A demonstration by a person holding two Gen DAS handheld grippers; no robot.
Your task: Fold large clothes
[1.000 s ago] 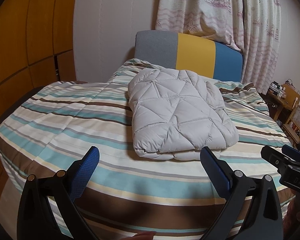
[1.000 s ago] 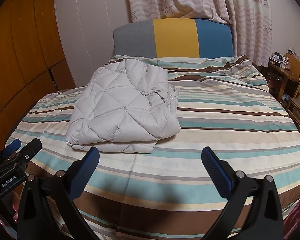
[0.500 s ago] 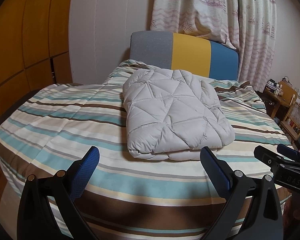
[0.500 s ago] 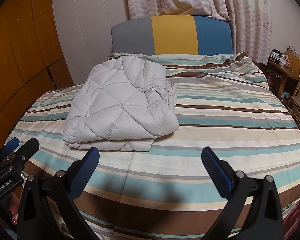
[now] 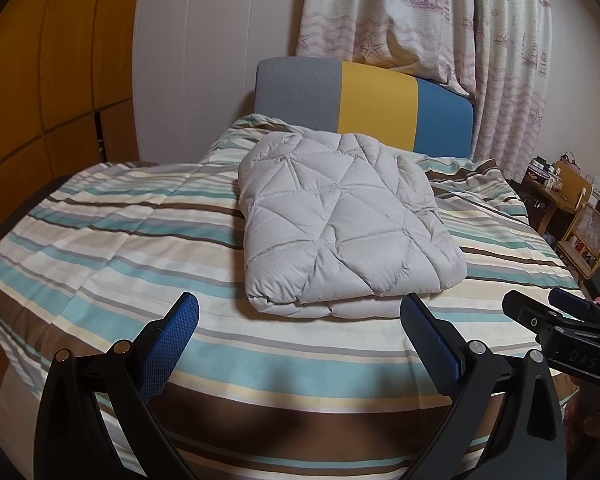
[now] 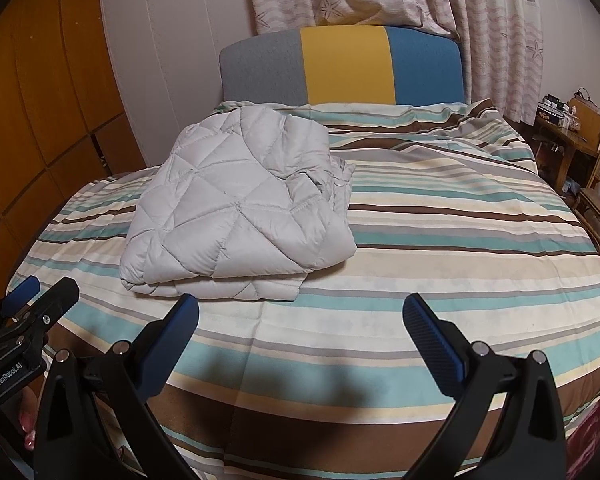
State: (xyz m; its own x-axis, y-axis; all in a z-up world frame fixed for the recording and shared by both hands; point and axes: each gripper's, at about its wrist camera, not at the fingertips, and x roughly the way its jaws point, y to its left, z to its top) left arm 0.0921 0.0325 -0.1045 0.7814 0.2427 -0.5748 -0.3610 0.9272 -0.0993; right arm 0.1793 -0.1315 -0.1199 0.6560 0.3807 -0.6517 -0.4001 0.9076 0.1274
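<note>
A pale grey quilted jacket [image 5: 340, 220] lies folded into a thick rectangle on the striped bed cover [image 5: 120, 248]. In the right wrist view the same jacket [image 6: 236, 208] sits left of centre, its loose edges and a snap on the right side. My left gripper [image 5: 300, 332] is open, held just short of the jacket's near edge, with nothing between its blue pads. My right gripper [image 6: 300, 332] is also open, above the bed's foot, to the right of the jacket's near corner. Each gripper shows in the other's view: the right one [image 5: 560, 320], the left one [image 6: 32, 300].
A grey, yellow and blue headboard [image 5: 364, 100] stands at the far end under patterned curtains [image 5: 420, 20]. Orange wooden cabinets [image 5: 40, 80] line the left wall. A wooden desk and chair [image 6: 588, 168] crowd the right side. The striped cover [image 6: 440, 240] lies flat right of the jacket.
Both grippers have drifted slightly, the views shifting a little leftward and nearer the bed. The jacket has not moved and both grippers stay open.
</note>
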